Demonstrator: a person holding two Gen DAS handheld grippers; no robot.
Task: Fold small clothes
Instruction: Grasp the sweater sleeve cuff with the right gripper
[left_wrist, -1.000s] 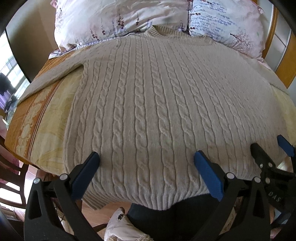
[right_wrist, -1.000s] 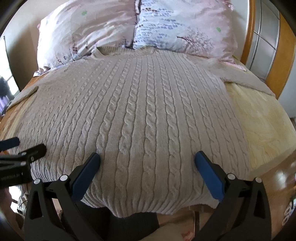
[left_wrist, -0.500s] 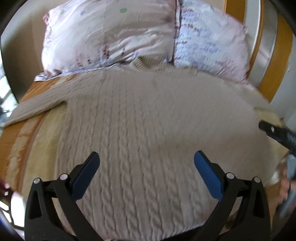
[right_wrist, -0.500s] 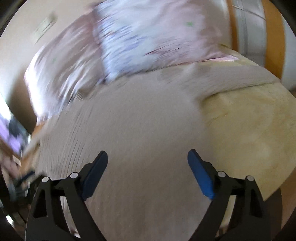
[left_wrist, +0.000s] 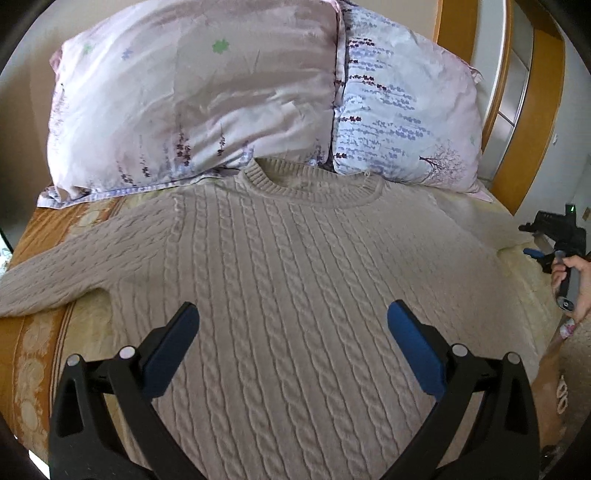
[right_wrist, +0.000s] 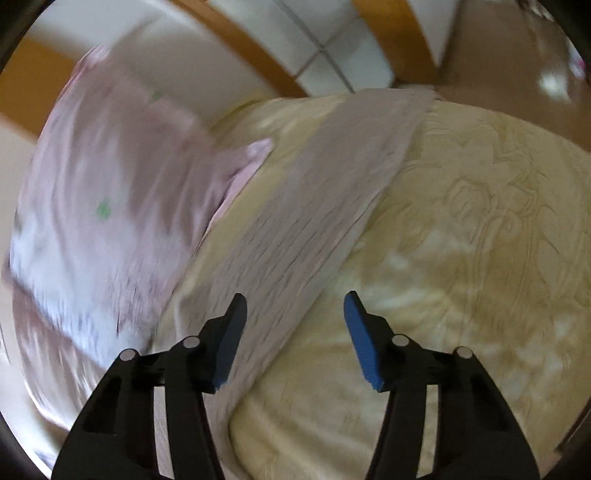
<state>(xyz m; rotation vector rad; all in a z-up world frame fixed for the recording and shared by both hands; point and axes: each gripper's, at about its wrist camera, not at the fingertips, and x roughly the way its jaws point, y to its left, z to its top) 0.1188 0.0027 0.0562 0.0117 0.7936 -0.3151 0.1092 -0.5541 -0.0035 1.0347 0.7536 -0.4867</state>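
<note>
A cream cable-knit sweater lies flat, front up, on the bed, collar toward the pillows and both sleeves spread out. My left gripper is open and empty above the sweater's chest. My right gripper is open and empty above the sweater's right sleeve, which runs away toward the bed's far edge. The right gripper also shows at the right edge of the left wrist view, held by a hand.
Two floral pillows lean at the head of the bed. A yellow patterned bedspread covers the mattress. A wooden headboard stands behind on the right. The floor lies beyond the bed edge.
Both grippers left the sweater's hem. The left one moved up over the chest toward the collar. The right one swung out right over the sleeve and narrowed its opening a little.
</note>
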